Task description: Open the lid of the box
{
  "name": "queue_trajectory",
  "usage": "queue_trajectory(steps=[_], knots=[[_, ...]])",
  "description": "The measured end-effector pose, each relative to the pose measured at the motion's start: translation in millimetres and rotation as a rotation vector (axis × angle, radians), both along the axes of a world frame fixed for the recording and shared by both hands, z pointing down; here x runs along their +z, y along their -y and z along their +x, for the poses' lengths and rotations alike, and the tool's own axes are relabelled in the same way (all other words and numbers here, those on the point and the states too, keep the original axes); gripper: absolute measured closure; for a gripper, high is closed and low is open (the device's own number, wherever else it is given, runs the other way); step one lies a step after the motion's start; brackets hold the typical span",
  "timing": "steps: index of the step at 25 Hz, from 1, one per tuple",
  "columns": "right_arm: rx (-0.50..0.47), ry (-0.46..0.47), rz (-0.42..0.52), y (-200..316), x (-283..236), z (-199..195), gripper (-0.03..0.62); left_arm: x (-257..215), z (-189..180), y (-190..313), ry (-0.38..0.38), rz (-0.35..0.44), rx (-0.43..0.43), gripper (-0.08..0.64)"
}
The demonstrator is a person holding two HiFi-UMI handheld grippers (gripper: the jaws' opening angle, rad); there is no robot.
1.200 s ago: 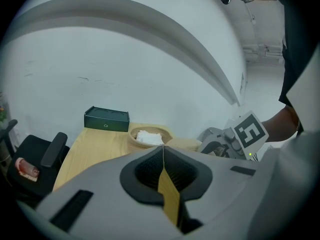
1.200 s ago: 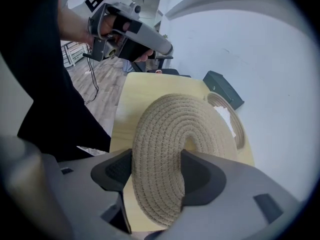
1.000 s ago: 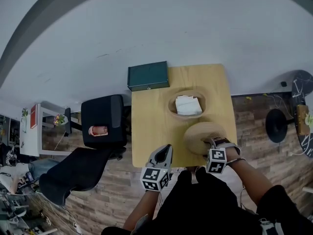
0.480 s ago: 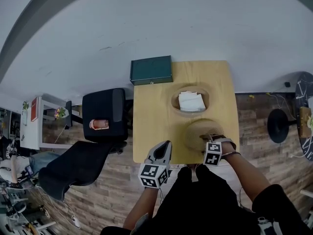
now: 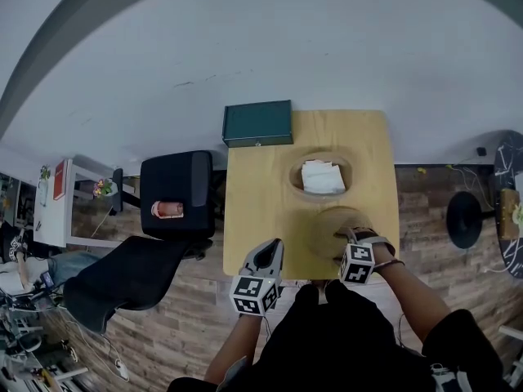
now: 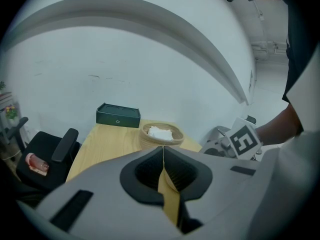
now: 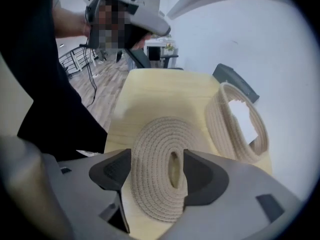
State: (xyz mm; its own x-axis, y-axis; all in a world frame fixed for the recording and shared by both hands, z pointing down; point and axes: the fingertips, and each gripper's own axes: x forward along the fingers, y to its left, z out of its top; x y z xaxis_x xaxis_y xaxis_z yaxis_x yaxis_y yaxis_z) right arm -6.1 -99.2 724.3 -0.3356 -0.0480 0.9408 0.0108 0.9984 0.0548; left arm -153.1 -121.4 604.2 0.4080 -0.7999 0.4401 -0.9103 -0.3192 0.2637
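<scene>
The round woven rope basket (image 5: 296, 175) stands uncovered on the wooden table (image 5: 257, 211), with a white cloth (image 5: 322, 176) inside. Its coiled rope lid (image 5: 331, 229) lies flat on the table, nearer me than the basket. My right gripper (image 5: 350, 237) is at the lid's near edge. In the right gripper view the lid (image 7: 155, 149) lies between the opening jaws, with its small knob beside the right pad (image 7: 200, 174); neither pad presses on it. My left gripper (image 5: 270, 253) hovers at the table's front edge, its jaws shut (image 6: 163, 154) with nothing in them.
A dark green case (image 5: 257, 123) sits at the table's back left corner. A black office chair (image 5: 176, 194) with a reddish object on its seat stands left of the table. A wall runs behind the table, and a round black stand (image 5: 464, 219) is at the right.
The lid has gone from tilted in the right gripper to lying flat on the table. The left gripper has hardly moved.
</scene>
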Motion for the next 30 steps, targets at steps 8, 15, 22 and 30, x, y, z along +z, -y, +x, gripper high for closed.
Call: queue_trajectory(steps=[8, 15, 22, 30], knots=[[0.138, 0.243, 0.153, 42, -106, -32, 0.305, -20, -12, 24, 0.115, 0.049, -0.029, 0.538], [0.306, 0.432, 0.328, 68, -179, -36, 0.447, -68, -6, 43, 0.137, 0.178, 0.033, 0.538], [0.541, 0.531, 0.402, 85, -206, -9, 0.573, -103, 11, 54, 0.083, 0.263, 0.043, 0.538], [0.723, 0.724, 0.442, 98, -246, 19, 0.574, -108, 20, 64, 0.046, 0.261, 0.04, 0.538]])
